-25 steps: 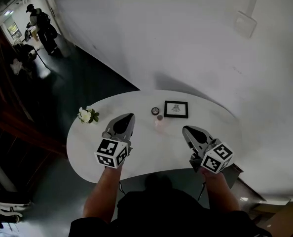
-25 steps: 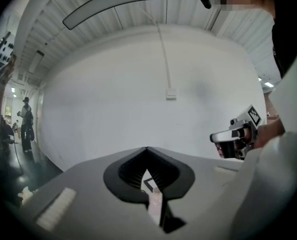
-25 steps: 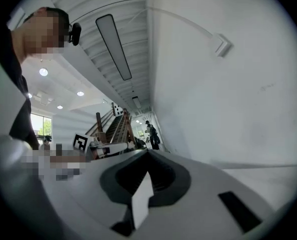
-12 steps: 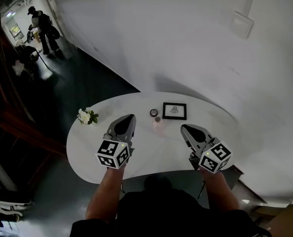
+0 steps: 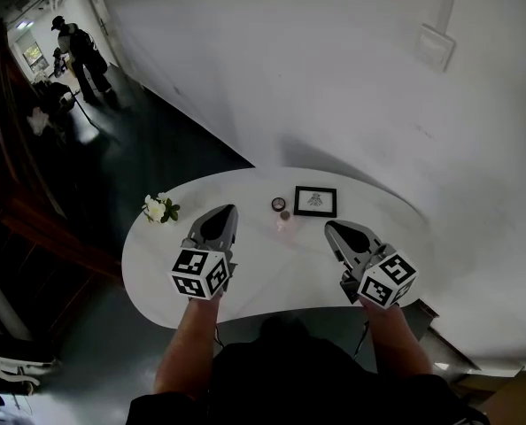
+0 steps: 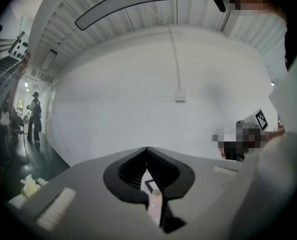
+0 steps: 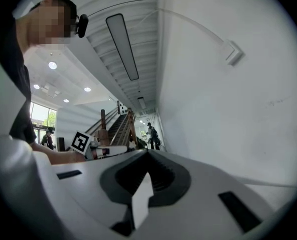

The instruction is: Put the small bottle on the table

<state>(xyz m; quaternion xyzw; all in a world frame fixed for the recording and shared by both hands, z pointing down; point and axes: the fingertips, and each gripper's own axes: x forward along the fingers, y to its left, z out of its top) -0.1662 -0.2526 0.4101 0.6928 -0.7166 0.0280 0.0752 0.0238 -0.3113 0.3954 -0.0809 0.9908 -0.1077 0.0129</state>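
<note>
As we hover over the table (image 5: 272, 277), our left gripper (image 5: 227, 210) is closed and empty. The small bottle (image 5: 284, 220) stands on the table between the two tongs, near a framed picture (image 5: 315, 201), and our right gripper (image 5: 330, 229) is closed and empty too.

Back middle: the small bottle (image 5: 284, 218), a little dark round thing (image 5: 279, 204) and a picture frame (image 5: 315, 201) stand close together.
Middle lane: bare table (image 5: 272, 268) between the left gripper (image 5: 224, 211) and the right gripper (image 5: 333, 229), open up to the bottle.
Left side: white flowers (image 5: 159, 208) near the edge, apart from the left gripper.
Right side: bare top beside the frame.
Behind: the wall (image 5: 334, 78) stands close behind the table.
</note>
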